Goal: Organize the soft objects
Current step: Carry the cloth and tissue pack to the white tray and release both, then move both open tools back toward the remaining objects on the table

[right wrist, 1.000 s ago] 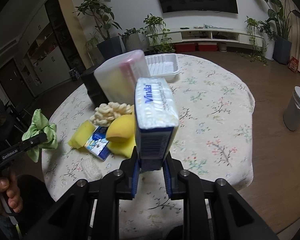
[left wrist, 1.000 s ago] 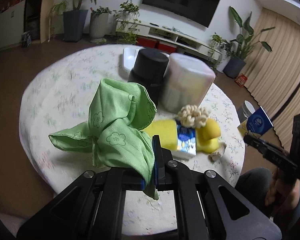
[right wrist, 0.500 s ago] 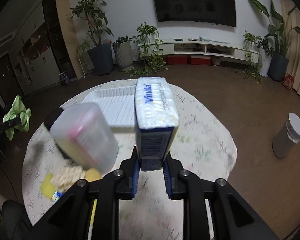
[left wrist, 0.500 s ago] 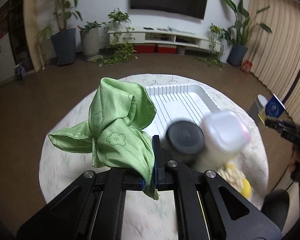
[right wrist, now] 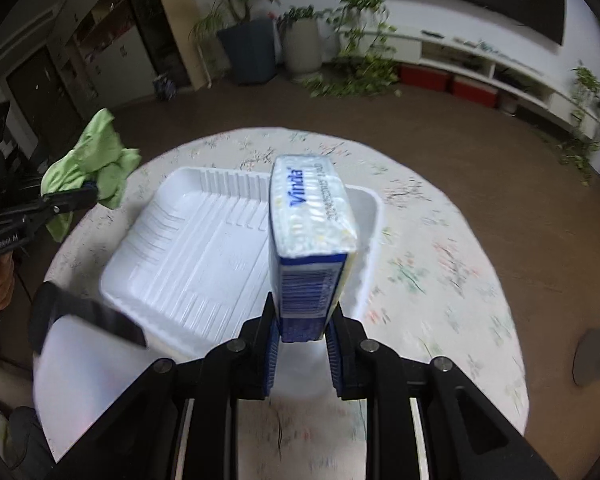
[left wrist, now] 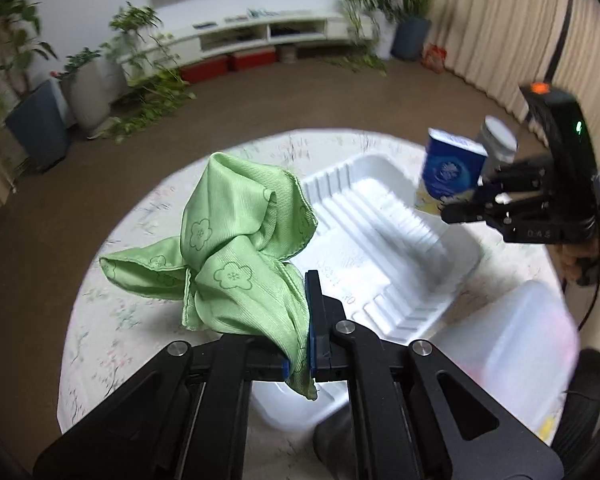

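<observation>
While the left gripper (left wrist: 300,320) clamps the green floral cloth (left wrist: 236,248) above the white ribbed tray (right wrist: 204,240), the right gripper (right wrist: 302,336) grips the Vinda tissue pack (right wrist: 312,236) over the same tray.

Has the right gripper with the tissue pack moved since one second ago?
Yes. The right gripper, shut on the tissue pack, moved from above the sponges to above the white tray.

Both tools angle steeply downward, jaws clamped: the left tool (left wrist: 300,344) pinches a green cloth (left wrist: 236,248), the right tool (right wrist: 303,334) grips a tissue pack (right wrist: 310,236) upright.
</observation>
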A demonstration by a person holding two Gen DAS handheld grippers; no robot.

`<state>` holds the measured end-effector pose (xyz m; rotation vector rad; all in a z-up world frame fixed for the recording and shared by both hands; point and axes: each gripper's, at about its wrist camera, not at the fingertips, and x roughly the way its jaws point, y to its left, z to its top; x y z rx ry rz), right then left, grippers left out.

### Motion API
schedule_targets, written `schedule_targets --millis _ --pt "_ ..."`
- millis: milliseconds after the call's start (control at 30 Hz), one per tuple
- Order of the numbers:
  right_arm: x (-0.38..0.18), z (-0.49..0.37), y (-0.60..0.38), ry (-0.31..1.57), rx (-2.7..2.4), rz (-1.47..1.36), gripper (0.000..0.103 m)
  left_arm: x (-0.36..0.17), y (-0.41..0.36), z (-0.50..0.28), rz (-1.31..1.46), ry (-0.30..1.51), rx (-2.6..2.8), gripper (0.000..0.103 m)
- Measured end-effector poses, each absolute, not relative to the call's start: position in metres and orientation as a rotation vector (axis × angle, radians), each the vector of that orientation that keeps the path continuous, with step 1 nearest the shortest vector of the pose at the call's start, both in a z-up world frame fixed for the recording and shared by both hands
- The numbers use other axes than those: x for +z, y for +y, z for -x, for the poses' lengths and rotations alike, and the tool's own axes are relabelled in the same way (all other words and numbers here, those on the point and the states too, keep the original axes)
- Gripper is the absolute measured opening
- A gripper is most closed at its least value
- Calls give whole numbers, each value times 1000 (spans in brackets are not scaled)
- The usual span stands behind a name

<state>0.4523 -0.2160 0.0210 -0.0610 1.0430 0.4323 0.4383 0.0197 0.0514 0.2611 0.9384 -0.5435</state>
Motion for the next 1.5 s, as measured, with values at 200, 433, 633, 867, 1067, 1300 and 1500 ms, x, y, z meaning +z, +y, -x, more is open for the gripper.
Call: schedule_targets --millis 200,433,633,867,1067,1300,1500 --pt "-6 -474 -198 1107 490 80 23 22 23 -460 -234 1012 -561 5" --pt "-26 -481 -191 1161 492 52 27 13 29 -463 -175 1014 -600 57" --pt "-15 -474 -199 1120 481 33 51 20 30 -461 -184 996 -596 60" --pt "11 -448 -213 1055 498 -16 67 49 47 -436 -142 925 -596 69" --pt "44 -395 -243 976 477 -106 67 84 79 -383 -67 814 -546 71" --pt "60 -283 -258 883 444 -147 74 79 90 -270 -49 752 -513 74" --pt "53 -190 -247 837 384 -113 77 47 75 -185 -44 792 -483 74"
